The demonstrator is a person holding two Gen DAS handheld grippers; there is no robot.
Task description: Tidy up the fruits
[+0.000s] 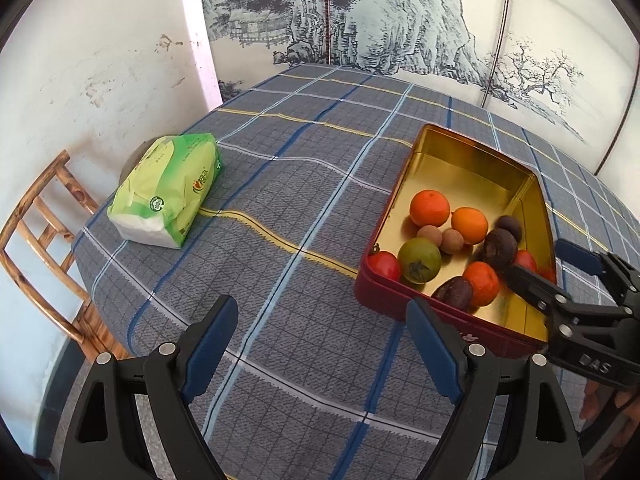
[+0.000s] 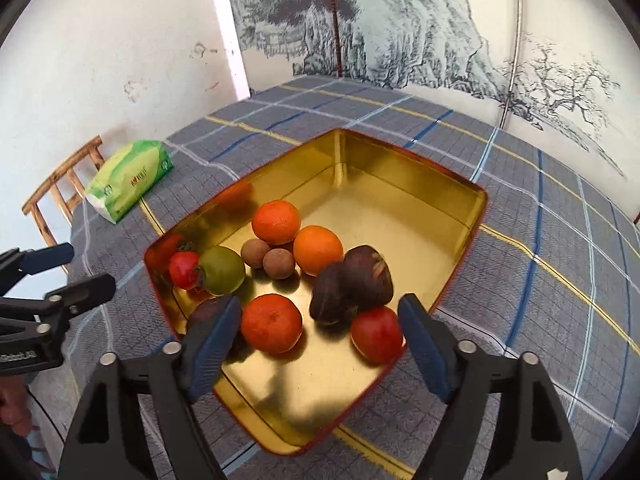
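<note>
Orange tangerine (image 2: 271, 323) sits in the tin (image 2: 460, 200) between the right gripper's (image 2: 320, 340) spread jaws, unpinched.

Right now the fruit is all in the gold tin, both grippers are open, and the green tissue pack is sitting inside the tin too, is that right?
Not quite: the green tissue pack lies on the checked tablecloth, apart from the gold tin, as the left wrist view shows. The rest holds.
</note>
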